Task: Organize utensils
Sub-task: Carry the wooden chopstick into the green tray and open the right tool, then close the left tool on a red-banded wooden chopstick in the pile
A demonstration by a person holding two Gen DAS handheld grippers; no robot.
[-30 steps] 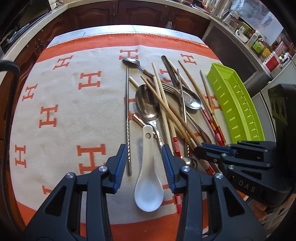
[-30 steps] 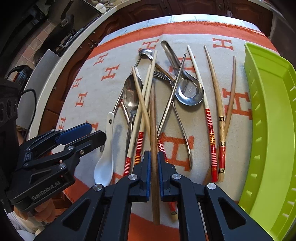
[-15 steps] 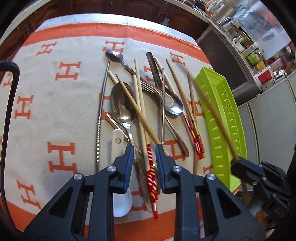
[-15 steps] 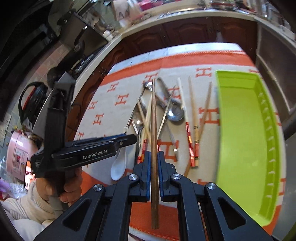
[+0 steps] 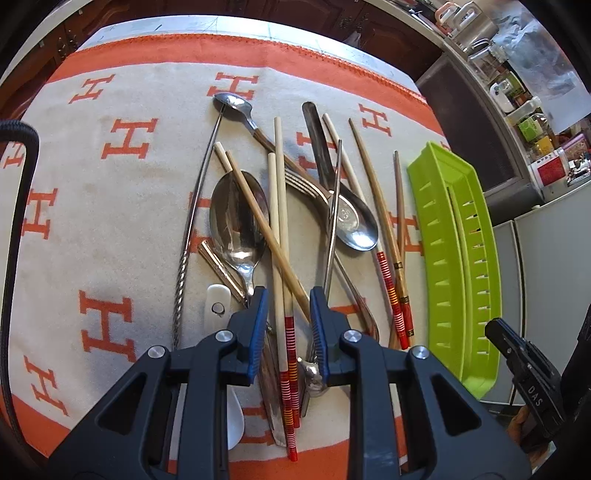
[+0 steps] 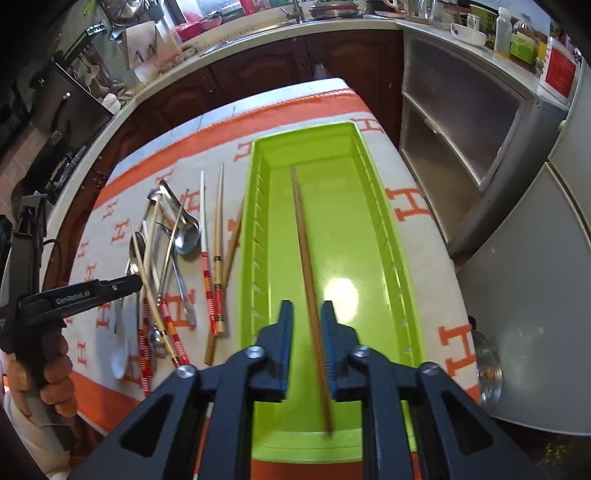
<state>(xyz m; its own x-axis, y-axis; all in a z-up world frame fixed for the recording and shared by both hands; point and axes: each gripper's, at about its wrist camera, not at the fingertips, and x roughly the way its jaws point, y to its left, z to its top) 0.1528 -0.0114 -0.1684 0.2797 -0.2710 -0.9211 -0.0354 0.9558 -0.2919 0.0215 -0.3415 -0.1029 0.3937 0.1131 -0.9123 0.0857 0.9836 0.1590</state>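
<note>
A pile of utensils point(image 5: 295, 229) lies on the orange-and-cream cloth: chopsticks, metal spoons, a fork and a white ceramic spoon point(image 5: 218, 306). My left gripper point(image 5: 284, 306) is open low over the pile, its jaws either side of two red-striped chopsticks point(image 5: 286, 332). My right gripper point(image 6: 306, 325) is open above the green tray point(image 6: 369, 177). A brown chopstick point(image 6: 306, 258) lies lengthwise in the tray between the jaws. The tray also shows in the left wrist view point(image 5: 436, 229).
The cloth point(image 5: 110, 221) covers the table. A kitchen counter point(image 6: 258, 33) with dishes and bottles runs behind, and grey cabinets point(image 6: 480, 155) stand to the right of the table. The left hand's gripper point(image 6: 74, 295) shows in the right wrist view.
My right gripper carried the brown chopstick from the pile to over the green tray and opened; the chopstick now lies in the tray. My left gripper moved right over the red-striped chopsticks.
</note>
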